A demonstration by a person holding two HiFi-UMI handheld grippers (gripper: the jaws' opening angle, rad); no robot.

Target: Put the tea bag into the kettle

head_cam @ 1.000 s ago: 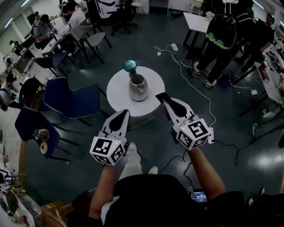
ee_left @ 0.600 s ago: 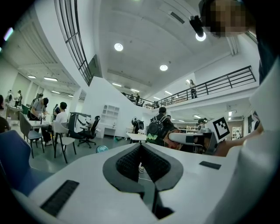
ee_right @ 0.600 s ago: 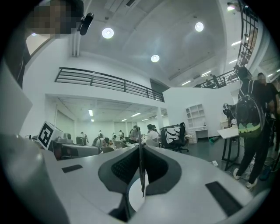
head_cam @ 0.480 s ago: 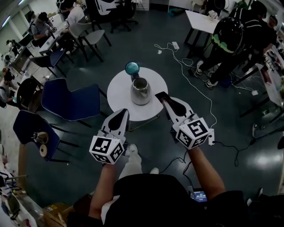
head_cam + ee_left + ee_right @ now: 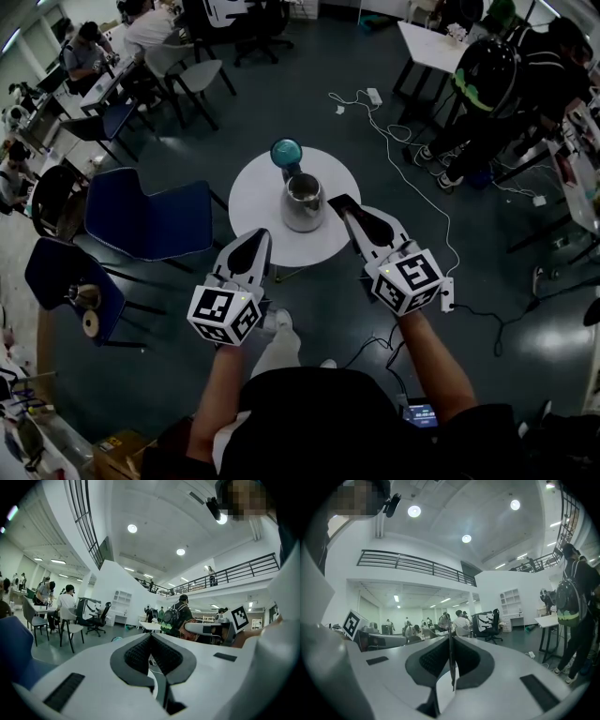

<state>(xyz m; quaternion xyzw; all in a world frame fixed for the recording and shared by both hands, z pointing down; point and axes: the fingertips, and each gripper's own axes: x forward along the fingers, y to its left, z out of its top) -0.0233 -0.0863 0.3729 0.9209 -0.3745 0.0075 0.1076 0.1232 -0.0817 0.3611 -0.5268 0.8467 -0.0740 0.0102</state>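
I hold both grippers out in front of me, forearms bare and stretched forward, both pointing at the kettle (image 5: 303, 202) on the round white table (image 5: 248, 197). My left forearm (image 5: 221, 375) runs nearly straight ahead; my right forearm (image 5: 437, 361) angles inward toward the kettle. Each marker cube faces up at the near end.

My right gripper (image 5: 342, 208) has its jaws pressed onto the tea bag (image 5: 338, 201); in the right gripper view the bag (image 5: 451, 665) shows as a thin sheet, edge-on, pinched between the dark pads. Its tip is just right of the kettle, close to the rim but beside it, so the tea bag is outside the kettle.

My left gripper (image 5: 256, 237) is near the kettle's near-left side, over the table's edge. Its jaws meet at the tips with nothing between them (image 5: 151, 635).

A teal round thing (image 5: 286, 150) sits just behind the kettle
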